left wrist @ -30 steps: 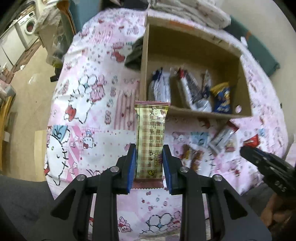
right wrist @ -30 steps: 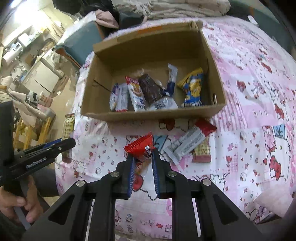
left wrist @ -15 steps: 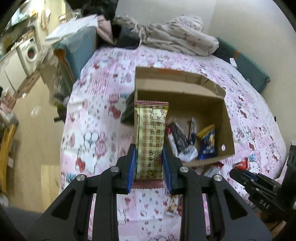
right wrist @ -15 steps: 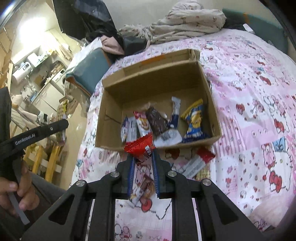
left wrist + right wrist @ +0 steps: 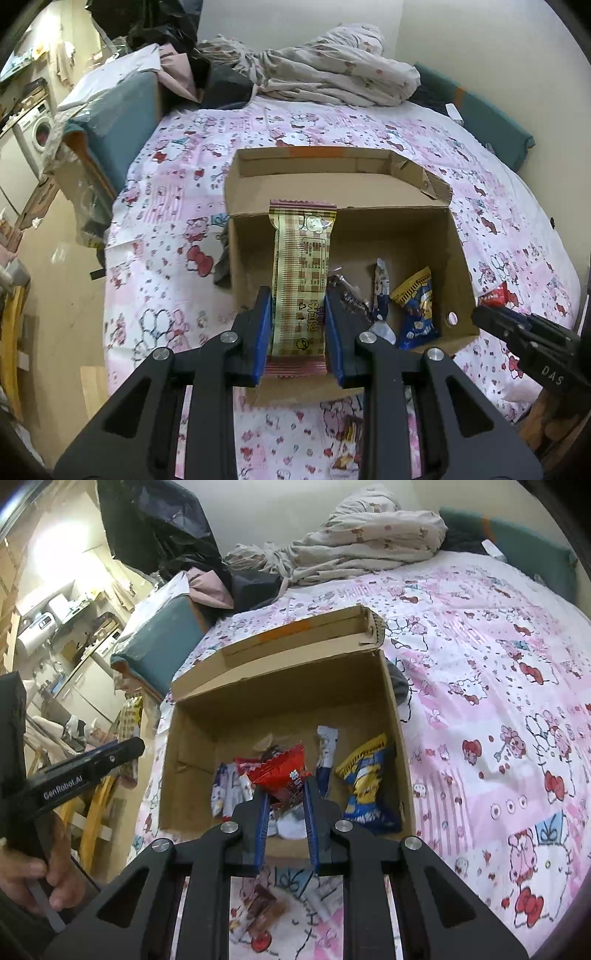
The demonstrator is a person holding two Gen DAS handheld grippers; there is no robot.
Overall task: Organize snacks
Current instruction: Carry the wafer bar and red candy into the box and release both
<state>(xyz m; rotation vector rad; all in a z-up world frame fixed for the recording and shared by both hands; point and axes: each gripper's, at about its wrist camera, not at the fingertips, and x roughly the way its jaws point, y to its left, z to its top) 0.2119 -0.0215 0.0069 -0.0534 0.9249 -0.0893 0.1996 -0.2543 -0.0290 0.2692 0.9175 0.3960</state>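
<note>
My left gripper [image 5: 297, 301] is shut on a long cream checked snack bar [image 5: 301, 273], which stands upright over the near left part of the open cardboard box [image 5: 332, 218]. My right gripper [image 5: 284, 790] is shut on a small red snack packet [image 5: 282, 771], held above the box [image 5: 280, 686] near its front wall. Several wrapped snacks lie in the box, among them a blue and yellow packet [image 5: 415, 310] [image 5: 367, 786]. The right gripper [image 5: 517, 328] shows at the right edge of the left wrist view with the red packet [image 5: 496, 295]. The left gripper [image 5: 92, 764] shows at the left of the right wrist view.
The box sits on a bed with a pink cartoon-print sheet [image 5: 177, 236]. More snacks [image 5: 262, 908] lie on the sheet in front of the box. A heap of bedding [image 5: 332, 74] lies at the far end. A hand [image 5: 33, 878] grips the left tool. The floor [image 5: 55, 295] drops away left.
Both grippers have risen and moved forward from the loose snacks toward the box, each keeping its snack. The box has come under them and more of the room's far end shows.
</note>
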